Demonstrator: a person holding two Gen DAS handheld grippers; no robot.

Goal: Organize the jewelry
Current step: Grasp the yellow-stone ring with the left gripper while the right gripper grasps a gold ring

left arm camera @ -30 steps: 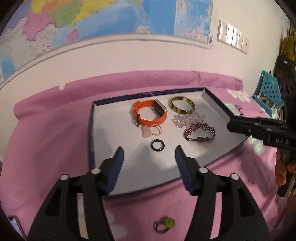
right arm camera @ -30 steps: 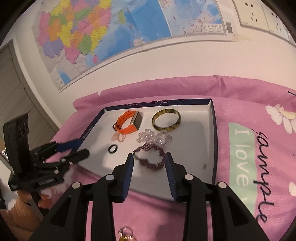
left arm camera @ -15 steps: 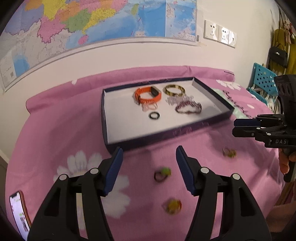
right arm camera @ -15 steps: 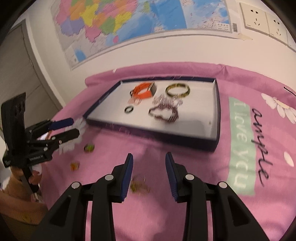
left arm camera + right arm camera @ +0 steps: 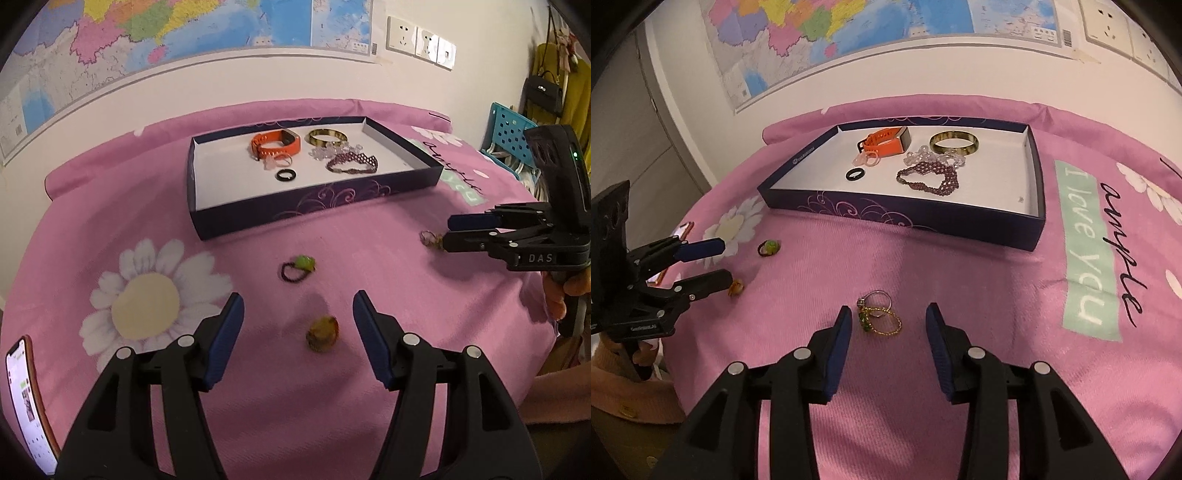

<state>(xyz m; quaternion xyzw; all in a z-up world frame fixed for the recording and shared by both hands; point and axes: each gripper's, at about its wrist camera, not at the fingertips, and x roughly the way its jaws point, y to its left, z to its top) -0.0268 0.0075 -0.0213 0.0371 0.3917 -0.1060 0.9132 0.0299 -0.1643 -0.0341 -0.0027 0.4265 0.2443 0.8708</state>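
Both grippers hover before the tray, jaws apart: left gripper frames the amber ring, right gripper, just opened wider, the tangled rings; next, drop and pinch

Both grippers are drawn back from over the dark-blue tray toward the near part of the pink cloth. A second ago the left gripper was held above the tray floor near the black ring; now the amber ring on the cloth is framed between its open, empty jaws. The right gripper, formerly held over the purple beaded bracelet, is now lowered around the gold and silver rings; its jaws have just been opening, and the rings are not pressed.
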